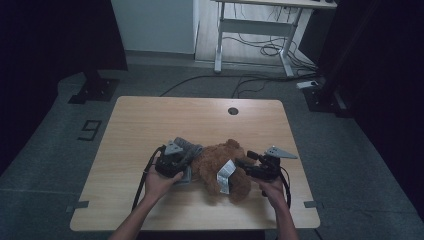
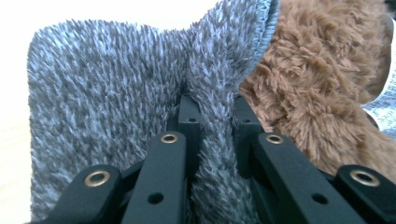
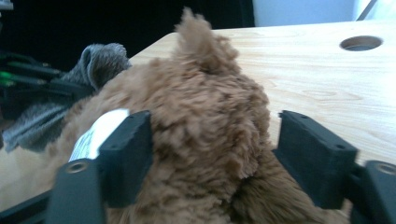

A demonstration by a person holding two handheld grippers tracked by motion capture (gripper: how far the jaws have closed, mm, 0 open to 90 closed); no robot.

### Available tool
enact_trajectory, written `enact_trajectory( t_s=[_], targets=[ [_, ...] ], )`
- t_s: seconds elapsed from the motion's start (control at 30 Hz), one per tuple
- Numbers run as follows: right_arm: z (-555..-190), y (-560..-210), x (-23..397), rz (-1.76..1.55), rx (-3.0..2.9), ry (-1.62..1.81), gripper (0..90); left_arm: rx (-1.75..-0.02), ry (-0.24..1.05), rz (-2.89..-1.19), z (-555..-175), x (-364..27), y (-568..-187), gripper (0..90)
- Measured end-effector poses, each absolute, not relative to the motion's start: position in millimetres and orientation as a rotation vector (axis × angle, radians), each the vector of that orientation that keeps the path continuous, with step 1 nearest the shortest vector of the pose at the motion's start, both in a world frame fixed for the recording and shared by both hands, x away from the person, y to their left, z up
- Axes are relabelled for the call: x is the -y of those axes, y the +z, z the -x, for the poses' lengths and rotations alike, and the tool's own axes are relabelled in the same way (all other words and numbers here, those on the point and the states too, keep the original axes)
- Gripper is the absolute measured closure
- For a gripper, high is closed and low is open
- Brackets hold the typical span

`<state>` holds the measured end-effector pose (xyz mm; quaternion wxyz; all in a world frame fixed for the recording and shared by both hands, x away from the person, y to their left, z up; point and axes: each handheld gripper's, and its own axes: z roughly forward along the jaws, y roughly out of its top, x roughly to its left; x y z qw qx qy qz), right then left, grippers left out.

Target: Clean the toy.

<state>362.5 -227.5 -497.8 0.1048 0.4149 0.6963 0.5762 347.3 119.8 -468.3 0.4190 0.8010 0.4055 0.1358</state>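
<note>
L hand-held gripper (image 2: 212,116) clenched on grey cloth (image 2: 112,84); R hand-held gripper (image 3: 212,154) released round teddy (image 3: 205,130); tag (image 1: 225,176) unreadable.

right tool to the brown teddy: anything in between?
Nothing visible. The right tool stands open with the teddy's plush already between its jaws. A white tag lies beside one jaw, not across the gap. The grey fuzzy cloth sits on the teddy's far side.

table (image 1: 150,125): light wood, rounded corners, carries my work
cable hole (image 1: 233,111): round, dark, near the table's far edge
floor (image 1: 45,150): grey carpet around my table
floor mark (image 1: 89,130): dark digit left of the table
far desk (image 1: 260,22): white legs, loose cables beneath it
</note>
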Motion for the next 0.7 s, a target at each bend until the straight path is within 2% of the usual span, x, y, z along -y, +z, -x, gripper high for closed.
enact_trajectory(
  t_s=[0.1, 0.23, 0.33, 0.47, 0.53, 0.7],
  targets=[
    [-361, -499, 218, -1.202, -2.146, 1.706, 13.6, -1.009, 0.306, -1.997, -339, -127, -472, 78.5],
    [-355, -507, 202, -1.156, -2.279, 1.661, 11.2, -1.008, 0.268, -1.983, -331, -134, -476, 78.5],
    [-349, -518, 190, -1.126, -2.373, 1.562, 17.6, -1.003, 0.259, -1.984, -325, -136, -478, 78.5],
    [-346, -526, 191, -1.086, -2.396, 1.488, 36.8, -0.988, 0.226, -1.975, -322, -134, -479, 78.5],
    [-346, -528, 194, -1.047, -2.378, 1.452, 42.8, -0.973, 0.216, -1.978, -321, -129, -477, 78.4],
    [-352, -532, 198, -1.027, -2.296, 1.397, 48.7, -0.941, 0.247, -1.978, -327, -110, -453, 78.0]
  ],
)
